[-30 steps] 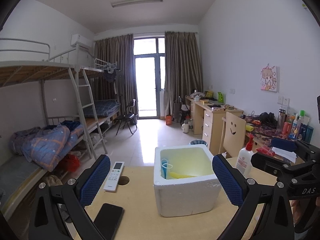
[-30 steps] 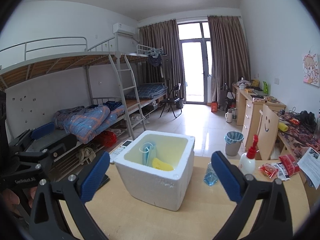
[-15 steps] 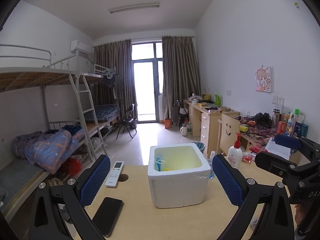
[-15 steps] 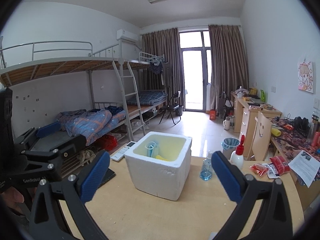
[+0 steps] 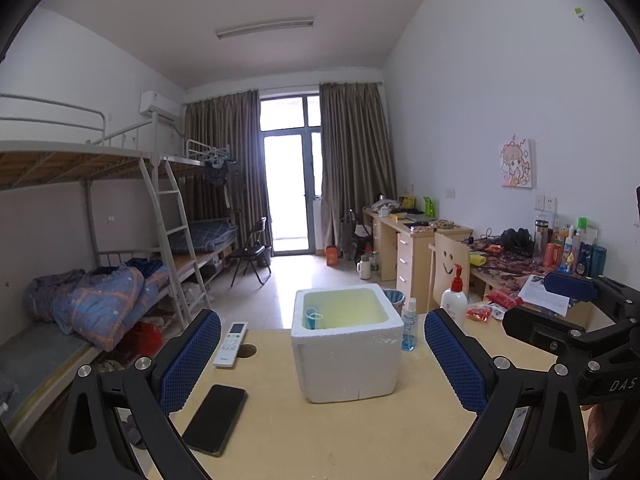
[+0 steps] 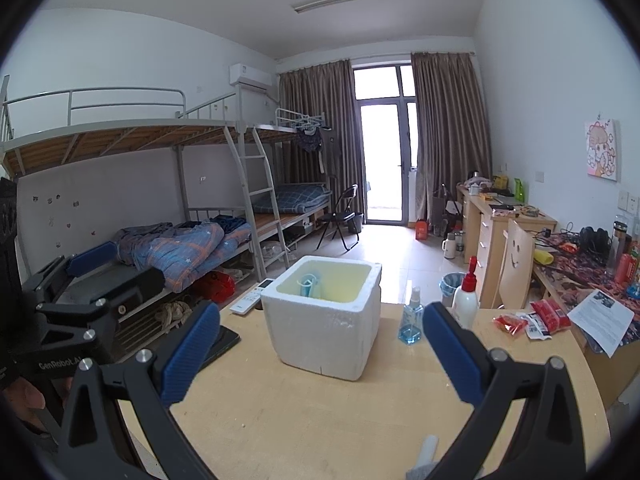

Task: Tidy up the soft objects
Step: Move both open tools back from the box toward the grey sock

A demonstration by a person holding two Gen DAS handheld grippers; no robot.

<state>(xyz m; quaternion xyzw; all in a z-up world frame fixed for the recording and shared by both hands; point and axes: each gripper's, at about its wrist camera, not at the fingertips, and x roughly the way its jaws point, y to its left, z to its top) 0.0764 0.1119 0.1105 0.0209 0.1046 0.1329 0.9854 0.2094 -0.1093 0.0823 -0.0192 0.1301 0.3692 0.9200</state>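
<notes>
Face masks (image 6: 309, 282), blue and bunched, stand against the inner left wall of the white foam box (image 5: 346, 354) on the wooden table (image 6: 328, 420), while both the left gripper (image 5: 322, 358) and right gripper (image 6: 320, 356) hover spread wide and empty before it.

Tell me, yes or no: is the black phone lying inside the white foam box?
No, the black phone lies flat on the wooden table, left of and apart from the white foam box.
</notes>
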